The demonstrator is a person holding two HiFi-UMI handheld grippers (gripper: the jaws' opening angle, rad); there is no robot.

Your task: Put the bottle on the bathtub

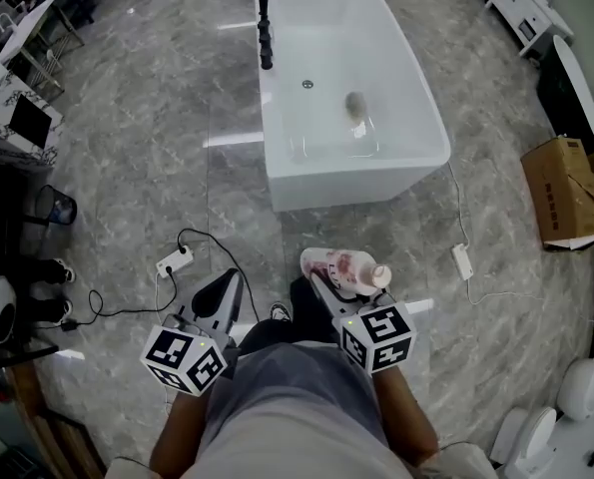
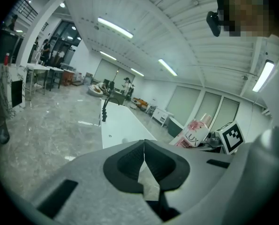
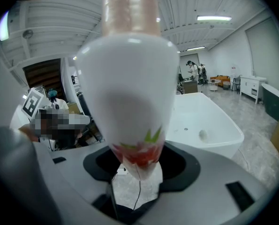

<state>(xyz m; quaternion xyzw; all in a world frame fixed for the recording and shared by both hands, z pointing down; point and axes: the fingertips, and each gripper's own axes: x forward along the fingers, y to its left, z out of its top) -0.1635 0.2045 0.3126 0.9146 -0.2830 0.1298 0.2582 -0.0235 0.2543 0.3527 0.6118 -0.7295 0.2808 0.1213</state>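
Right gripper [image 3: 139, 165]: jaws clamped on the narrow lower end of the bottle [image 3: 130, 78], which is white with red-and-green print and a pinkish cap, and rises straight ahead of the camera. Left gripper [image 2: 144, 146]: jaws pressed together, nothing between them. Seen from above, the bottle hangs slanted over the grey marble floor [image 1: 137, 148], in front of the near end of the white bathtub [image 1: 346, 183] and apart from it; a black tap [image 1: 267, 28] stands on the tub's left rim
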